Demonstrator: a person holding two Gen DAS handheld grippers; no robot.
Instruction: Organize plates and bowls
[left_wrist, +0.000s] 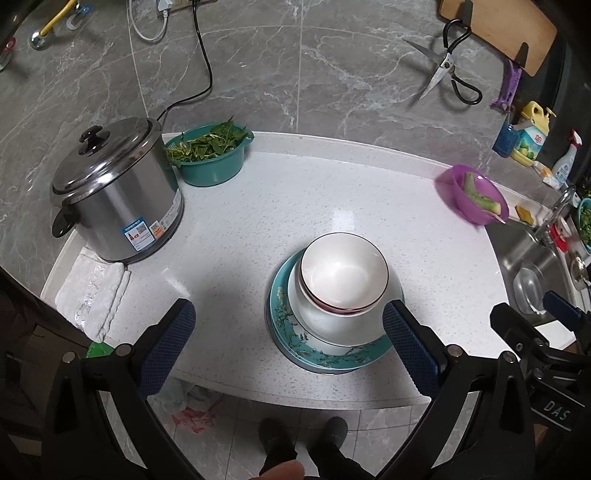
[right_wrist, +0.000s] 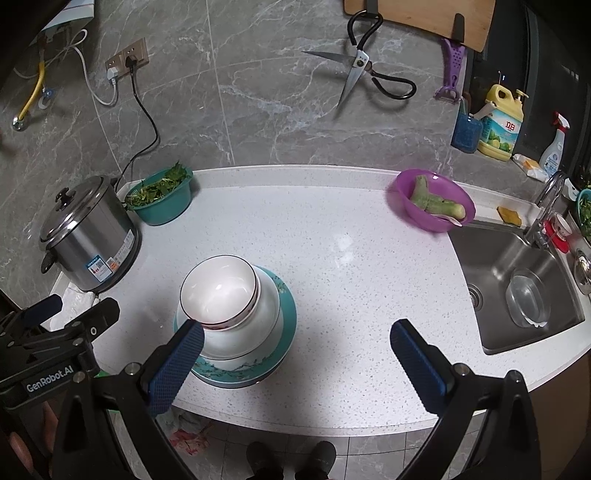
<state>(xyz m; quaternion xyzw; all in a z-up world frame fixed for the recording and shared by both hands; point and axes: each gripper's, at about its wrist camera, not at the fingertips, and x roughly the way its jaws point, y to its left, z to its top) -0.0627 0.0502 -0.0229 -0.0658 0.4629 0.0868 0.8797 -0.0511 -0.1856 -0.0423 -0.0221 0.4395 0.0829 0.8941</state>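
A stack stands near the counter's front edge: a teal floral plate (left_wrist: 295, 341) at the bottom, a large white bowl (left_wrist: 340, 325) on it, and smaller white bowls (left_wrist: 343, 273) with dark rims nested on top. The stack also shows in the right wrist view, with the plate (right_wrist: 286, 325), the large bowl (right_wrist: 258, 328) and the top bowl (right_wrist: 218, 288). My left gripper (left_wrist: 288, 328) is open and empty, held above the front edge, with the stack by its right finger. My right gripper (right_wrist: 295, 350) is open and empty, with the stack by its left finger.
A steel pot (left_wrist: 114, 192) with a lid stands at the left on a white cloth (left_wrist: 92, 291). A teal basin of greens (left_wrist: 210, 155) is behind it. A purple bowl with a vegetable (right_wrist: 432, 199) sits by the sink (right_wrist: 517, 288). Scissors (right_wrist: 362, 70) hang on the wall.
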